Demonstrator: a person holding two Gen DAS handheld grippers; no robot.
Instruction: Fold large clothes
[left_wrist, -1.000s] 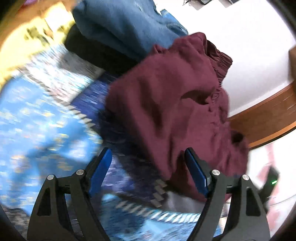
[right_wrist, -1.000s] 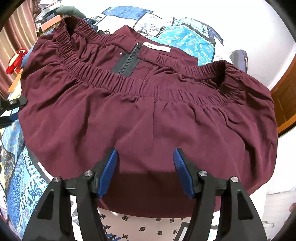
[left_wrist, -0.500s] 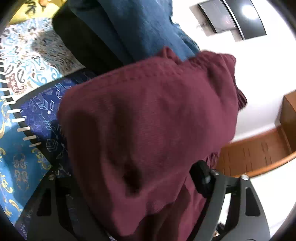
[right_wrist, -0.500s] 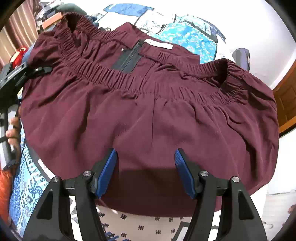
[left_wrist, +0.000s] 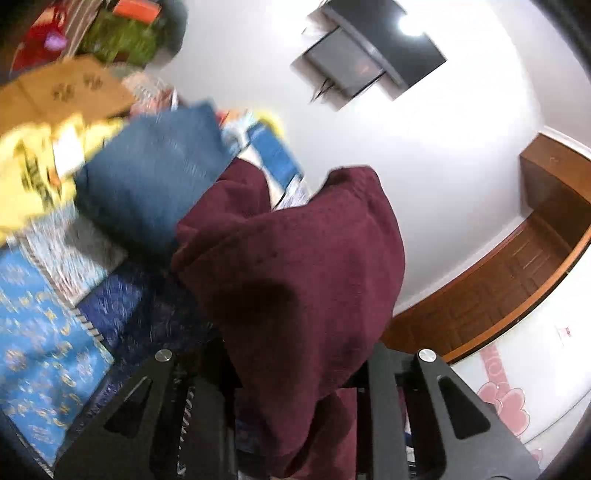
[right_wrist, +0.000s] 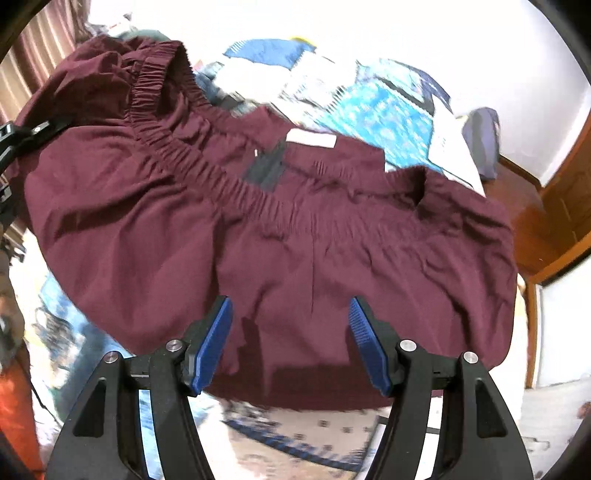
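One maroon garment (left_wrist: 295, 266) drapes over the left tool (left_wrist: 288, 373), whose jaws are hidden, grip unclear. Right tool (right_wrist: 291, 343) hovers spread above the garment's (right_wrist: 258, 240) hem on the bed (right_wrist: 314, 428); its white label (right_wrist: 311, 139) is unreadable.

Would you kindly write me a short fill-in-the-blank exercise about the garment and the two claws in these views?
1. The garment being folded is ____ in colour.
2. The right claw has its blue pads spread ____, gripping nothing.
3. The ____ claw has the garment's fabric bunched between its fingers.
4. The gathered waistband is made of ____.

Missing words: maroon; open; left; elastic
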